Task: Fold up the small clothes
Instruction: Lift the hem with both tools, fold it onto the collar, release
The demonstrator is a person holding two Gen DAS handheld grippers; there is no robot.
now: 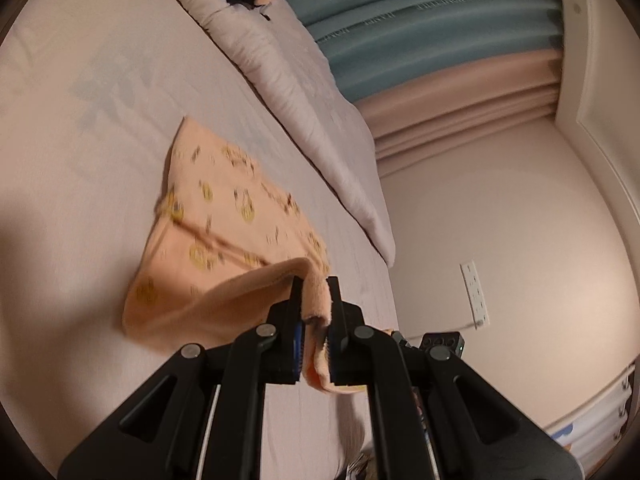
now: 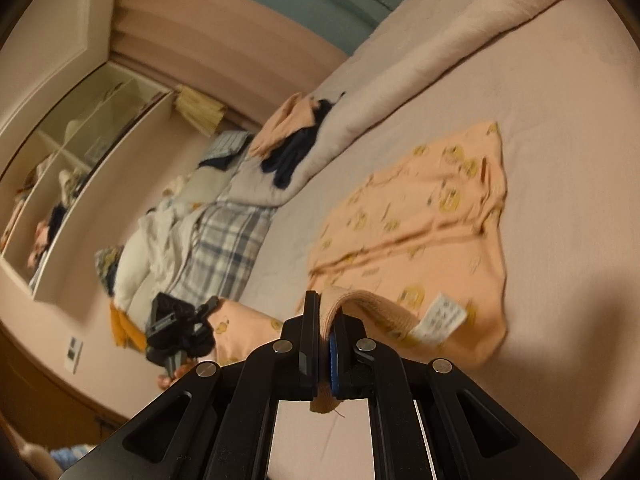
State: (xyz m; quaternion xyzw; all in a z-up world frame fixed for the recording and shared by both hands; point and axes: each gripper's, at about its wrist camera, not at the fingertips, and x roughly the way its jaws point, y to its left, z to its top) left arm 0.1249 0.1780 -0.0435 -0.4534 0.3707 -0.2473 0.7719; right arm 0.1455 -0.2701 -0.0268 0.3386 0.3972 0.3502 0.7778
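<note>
Gripping one edge of the peach garment (image 1: 224,216) with both tools: left gripper (image 1: 316,300) pinching a bunched corner of cloth, right gripper (image 2: 326,312) pinching the ribbed waistband beside the white care label (image 2: 440,316). Lying mostly flat on the pale bed sheet (image 1: 80,140), far end resting near the rolled grey quilt (image 1: 288,92), near edge lifted off the sheet.

Risking a crooked fold if one side travels further than the other, leaving the edges misaligned. Risking a slip too: thick waistband folded over one pad, only a small bite of cloth on the left, so a sharp tug could pull either free. Dragging rather than lifting would probably bunch the flat part into creases or slide the whole piece toward the quilt and the heap of other clothes (image 2: 292,144) on it. Blurred pictures, so the depth of each bite stays uncertain.
</note>
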